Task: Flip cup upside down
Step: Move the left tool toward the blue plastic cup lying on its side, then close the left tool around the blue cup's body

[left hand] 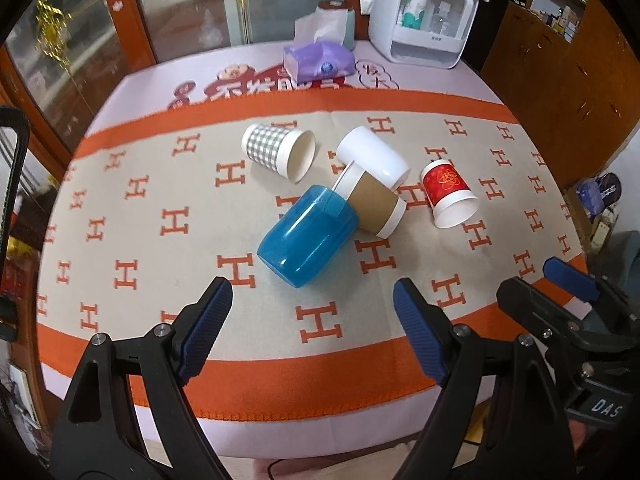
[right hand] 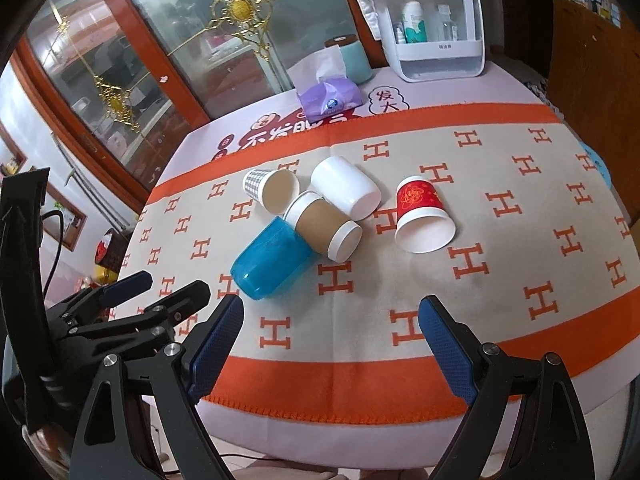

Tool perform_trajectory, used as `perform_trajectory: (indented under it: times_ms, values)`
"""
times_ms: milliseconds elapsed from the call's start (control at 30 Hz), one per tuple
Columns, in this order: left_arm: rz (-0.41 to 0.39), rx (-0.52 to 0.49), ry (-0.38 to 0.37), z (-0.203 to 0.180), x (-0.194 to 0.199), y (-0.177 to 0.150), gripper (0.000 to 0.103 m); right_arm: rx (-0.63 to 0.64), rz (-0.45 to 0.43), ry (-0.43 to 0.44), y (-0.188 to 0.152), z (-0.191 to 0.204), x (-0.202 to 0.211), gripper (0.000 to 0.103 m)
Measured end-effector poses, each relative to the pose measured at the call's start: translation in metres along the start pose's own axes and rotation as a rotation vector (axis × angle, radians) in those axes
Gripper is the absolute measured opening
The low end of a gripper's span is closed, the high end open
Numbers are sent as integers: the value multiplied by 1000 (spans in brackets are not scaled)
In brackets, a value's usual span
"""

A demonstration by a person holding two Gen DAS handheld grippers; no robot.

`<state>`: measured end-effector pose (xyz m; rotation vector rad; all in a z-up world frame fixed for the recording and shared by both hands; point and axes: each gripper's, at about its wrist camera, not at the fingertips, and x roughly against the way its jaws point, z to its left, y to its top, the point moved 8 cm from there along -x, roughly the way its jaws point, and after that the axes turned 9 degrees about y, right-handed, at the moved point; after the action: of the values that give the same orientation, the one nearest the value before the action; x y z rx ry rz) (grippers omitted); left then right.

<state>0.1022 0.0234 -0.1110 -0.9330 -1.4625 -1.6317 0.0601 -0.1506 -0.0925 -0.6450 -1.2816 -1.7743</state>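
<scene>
Both tools, the left tool and the right tool, hang released and empty over the near edge of the surface, apparently not yet committed to a cup. Five cups lie tipped on their sides mid-cloth, the translucent blue plastic cup nearest, just ahead of the left tool, touching the brown-sleeved white paper cup.

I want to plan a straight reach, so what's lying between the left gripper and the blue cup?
Nothing but bare H-patterned cloth: the left wrist view shows the open left gripper facing the blue cup lying on its side.
</scene>
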Motion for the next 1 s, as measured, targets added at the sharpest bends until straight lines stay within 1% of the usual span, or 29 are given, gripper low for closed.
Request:
perform_trajectory:
  times_ms: [67,133,267,400,533,633,767,867,1000]
  values:
    - [38,-3,-23,5,-16,5,81,-19,9,-9,5,-3,-11,90]
    - [70,-12,-29,11,-32,9,81,-41,15,-21,9,-8,-24,90]
    - [99,-44,-18,19,-62,19,81,-93,39,-42,15,-19,-55,90]
    - [146,-113,-35,15,-97,27,81,-151,56,-45,20,-32,-85,90]
    - [173,-177,-43,5,-123,31,81,-195,69,-56,23,-44,-112,90]
    - [208,-221,-56,-5,-147,32,81,-233,86,-62,20,-52,-129,90]
    - [241,-250,-79,-15,-170,32,81,-274,112,-63,11,-59,-145,90]
    - [261,-264,-120,-22,-178,30,81,-291,128,-70,3,-63,-152,90]
    - [283,-283,-156,-31,-185,25,80,-316,137,-78,-5,-69,-159,90]
